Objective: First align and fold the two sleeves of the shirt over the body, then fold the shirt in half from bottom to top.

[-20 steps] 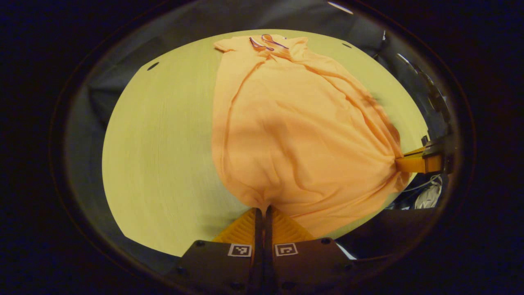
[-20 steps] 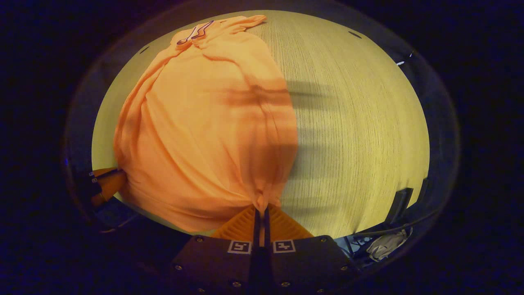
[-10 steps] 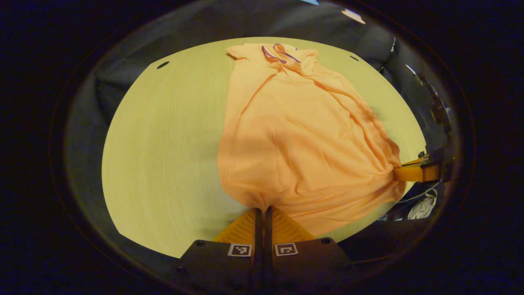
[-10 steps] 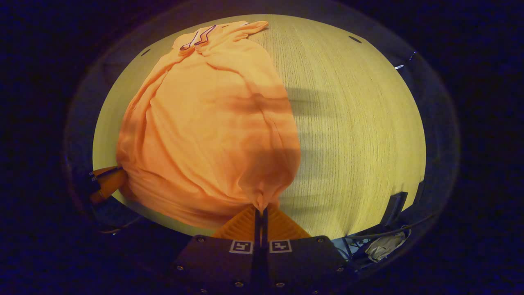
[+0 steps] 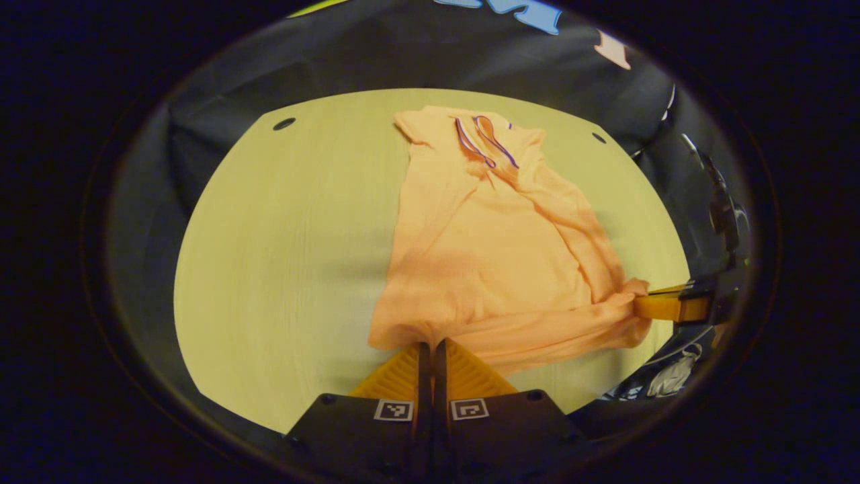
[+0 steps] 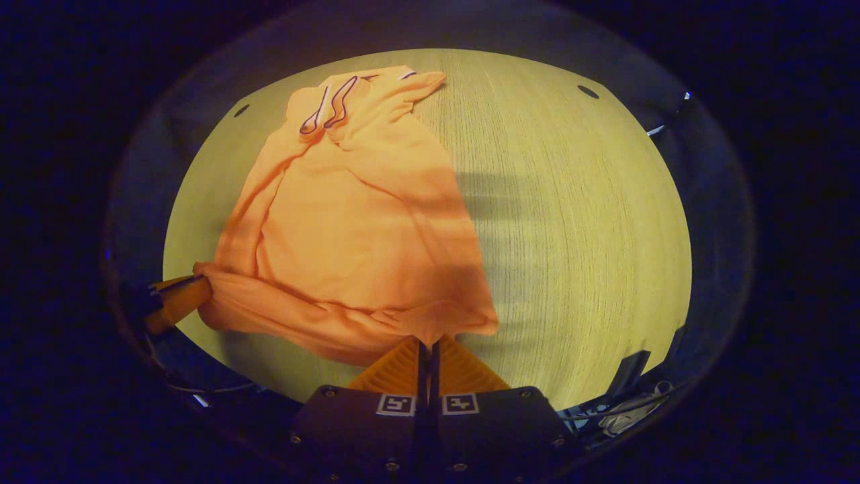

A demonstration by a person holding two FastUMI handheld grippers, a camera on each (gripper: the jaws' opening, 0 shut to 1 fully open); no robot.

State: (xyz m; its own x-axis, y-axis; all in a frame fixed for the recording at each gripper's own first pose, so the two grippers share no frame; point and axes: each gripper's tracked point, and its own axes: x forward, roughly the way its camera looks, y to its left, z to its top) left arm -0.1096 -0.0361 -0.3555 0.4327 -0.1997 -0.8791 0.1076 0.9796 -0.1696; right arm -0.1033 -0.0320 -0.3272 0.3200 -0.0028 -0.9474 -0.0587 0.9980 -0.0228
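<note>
Since the earlier frame, the shirt (image 5: 497,249) has settled flatter on the desk (image 5: 282,255). Left gripper (image 5: 431,344) and right gripper (image 6: 428,341) jaws each pinch a hem corner, opposite the collar (image 6: 332,101); the bottom-to-top fold is pending.

A pale wood-grain table (image 5: 282,255) with small dark holes (image 5: 284,124) near its far corners. Past its near right corner lies a whitish crumpled bundle (image 5: 662,378) — possibly cloth or cable — among thin wires (image 6: 621,410).
</note>
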